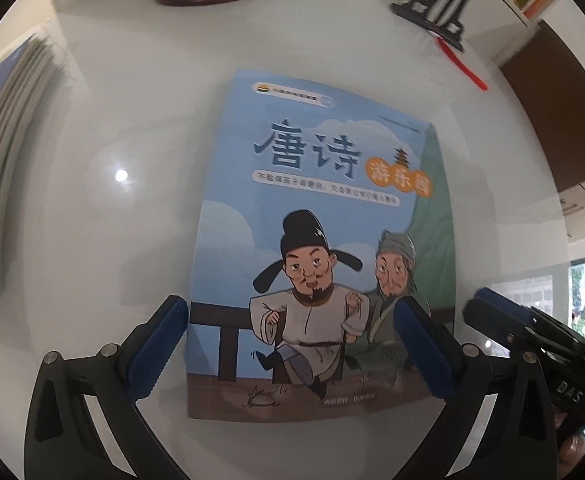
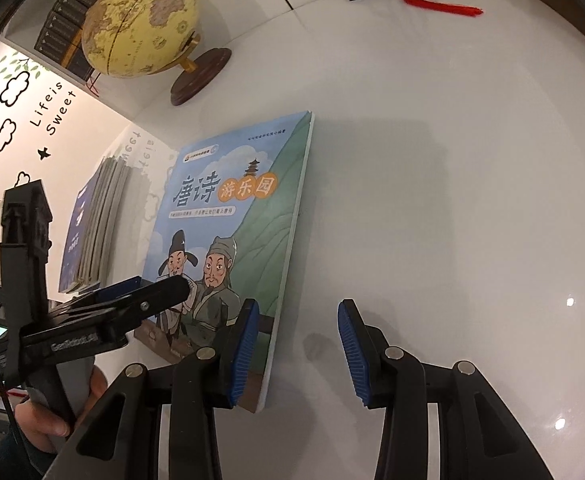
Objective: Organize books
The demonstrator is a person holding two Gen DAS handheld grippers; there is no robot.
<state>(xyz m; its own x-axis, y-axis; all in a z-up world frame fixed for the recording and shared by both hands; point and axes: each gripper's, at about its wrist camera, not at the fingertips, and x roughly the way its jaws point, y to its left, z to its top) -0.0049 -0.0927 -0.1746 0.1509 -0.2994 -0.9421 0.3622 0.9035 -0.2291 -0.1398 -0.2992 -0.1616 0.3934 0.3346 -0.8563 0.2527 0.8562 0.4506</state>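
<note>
Both grippers hover with jaws apart, grasping nothing: the left gripper (image 1: 292, 344) over the blue picture book's (image 1: 316, 240) near end, the right gripper (image 2: 298, 350) straddling its right edge. The book lies flat on a white table (image 2: 452, 200). Left of the book stands a stack of books (image 1: 4, 184); beyond it, a globe (image 2: 138, 26).

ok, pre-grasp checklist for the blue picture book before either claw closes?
1. Blue picture book lies flat, cover up, alone on the white table: ok.
2. Left claw open, fingers straddling the book's lower part, nothing gripped: ok.
3. Right claw open over the book's right edge, one finger above the cover, the other above bare table: ok.
4. Either claw touching the book: cannot tell.
5. Clearance between the claws: close together at the same end of the book: not ok.
6. Book stack to the left and globe behind stand clear of the book: ok.
</note>
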